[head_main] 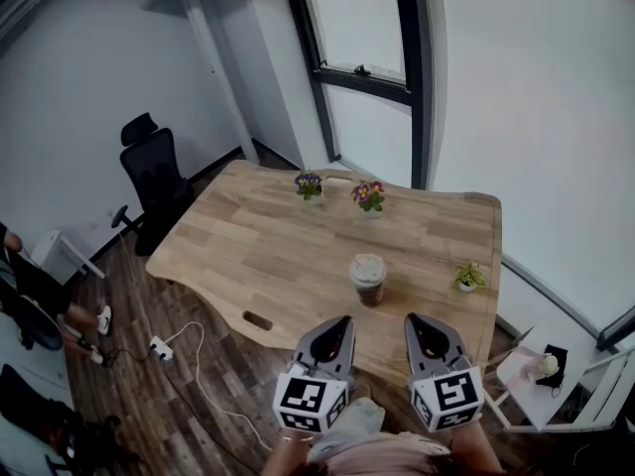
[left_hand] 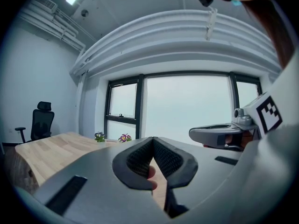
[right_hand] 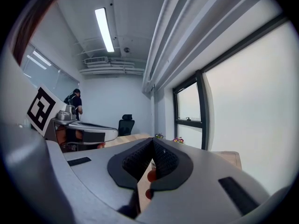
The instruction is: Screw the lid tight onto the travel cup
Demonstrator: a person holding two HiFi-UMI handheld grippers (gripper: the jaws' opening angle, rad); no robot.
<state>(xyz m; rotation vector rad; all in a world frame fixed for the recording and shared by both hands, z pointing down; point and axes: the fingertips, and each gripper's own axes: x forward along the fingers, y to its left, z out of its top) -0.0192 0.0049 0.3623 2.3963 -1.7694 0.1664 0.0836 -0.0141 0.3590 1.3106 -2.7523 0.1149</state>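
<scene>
Seen from above, a pale wooden table (head_main: 248, 246) with rounded corners stands by a tall window (head_main: 362, 28) in a white-walled office. The travel cup (head_main: 368, 284) stands upright on the table near its front edge, with its pale lid (head_main: 368, 265) sitting on top. Both grippers are held side by side at the bottom of the picture, nearer the camera than the cup and apart from it. The cup stands just ahead of the gap between them. The left gripper (head_main: 343, 319) has its jaws pressed together with nothing between them; its own view shows the dark ribbed pads meeting at the tip. The right gripper (head_main: 410, 317) is likewise closed and empty. Each carries a white cube with black square markers. A pot of purple flowers (head_main: 310, 185) and a pot of pink flowers (head_main: 368, 196) sit near the far edge of the table. A small green plant (head_main: 466, 277) in a white pot sits to the right of the cup. A black office chair (head_main: 157, 181) stands beside the table's left end. A white power strip (head_main: 159, 347) and its cable lie on the dark wooden floor
</scene>
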